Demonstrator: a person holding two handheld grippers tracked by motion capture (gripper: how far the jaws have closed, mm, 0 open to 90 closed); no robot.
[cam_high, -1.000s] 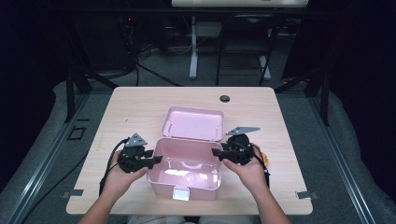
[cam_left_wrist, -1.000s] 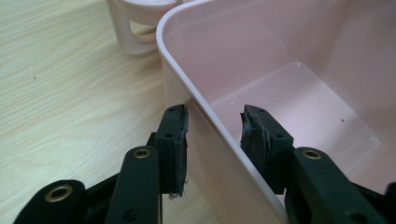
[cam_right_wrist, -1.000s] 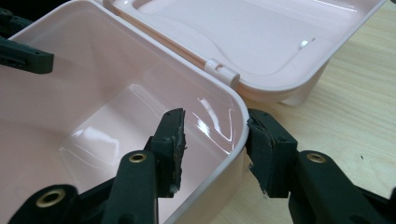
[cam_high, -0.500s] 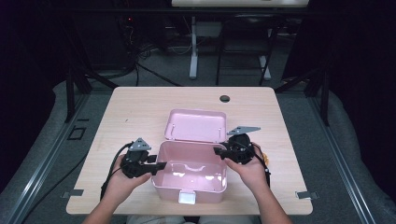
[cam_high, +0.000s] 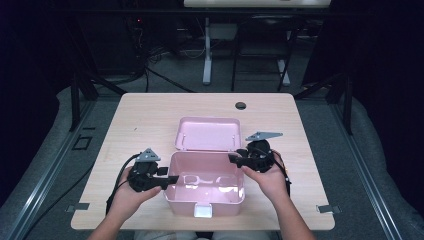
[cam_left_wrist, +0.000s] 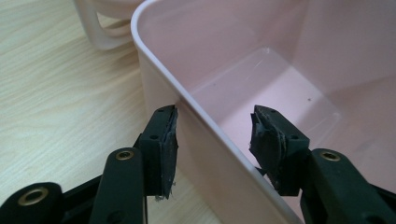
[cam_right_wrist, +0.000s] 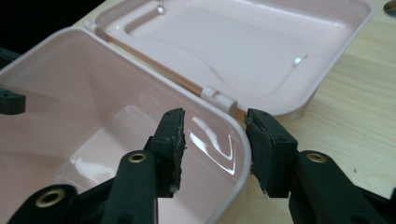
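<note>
No brand names, labels or readable writing anywhere, so nothing to report on that front. Biggest thing is the room: it's dark, with a grey carpeted floor (cam_high: 350, 150), black stand legs and loose cables behind the table, and a white post (cam_high: 207, 55) rising at the back. Then there's the light wooden rectangular table with rounded corners (cam_high: 145, 115), which has a small round dark grommet hole (cam_high: 241, 105) near its far edge and little metal brackets at the near corners. Sitting on the near half of it is the pale pink plastic box with a hinged lid (cam_high: 205, 192); the lid (cam_high: 207, 134) is flipped open and lies flat behind the tub, and a whitish latch tab (cam_high: 202, 210) sits on the front wall. The box looks empty inside, just glare on the bottom. The left gripper (cam_left_wrist: 212, 140) straddles the box's left wall, one pad outside and one inside; its jaws have just been opening and the inner pad stands clear of the plastic, so no real grip. The right gripper (cam_right_wrist: 215, 140) straddles the right rear corner near the hinge, and its jaws have just opened a bit too, with small gaps visible on both sides of the rim.
</note>
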